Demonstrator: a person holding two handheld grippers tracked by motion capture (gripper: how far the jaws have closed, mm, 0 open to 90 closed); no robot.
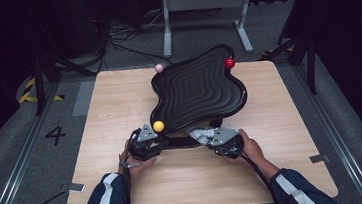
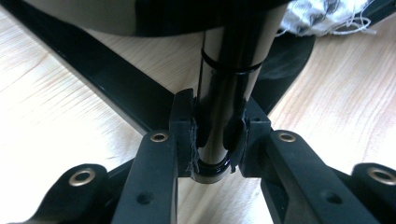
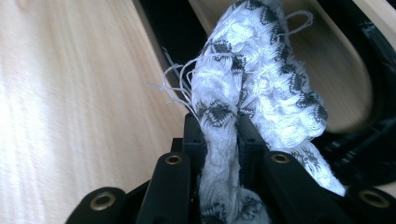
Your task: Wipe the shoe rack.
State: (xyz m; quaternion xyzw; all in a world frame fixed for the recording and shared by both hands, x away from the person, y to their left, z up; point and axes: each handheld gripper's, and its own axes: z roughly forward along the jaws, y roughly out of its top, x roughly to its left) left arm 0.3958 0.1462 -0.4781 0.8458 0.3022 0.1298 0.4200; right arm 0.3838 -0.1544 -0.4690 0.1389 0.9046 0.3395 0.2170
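Fingers on my left gripper are clamped around the glossy black upright post of a stand, low down near its base, which rests on the pale wooden table. On my right gripper I see the fingers pinching a white cloth with a dark zigzag pattern, bunched up and fraying, held beside the post under the near edge of the wavy black ridged tray. Around that tray's rim I see a yellow ball, a pink ball and a red ball.
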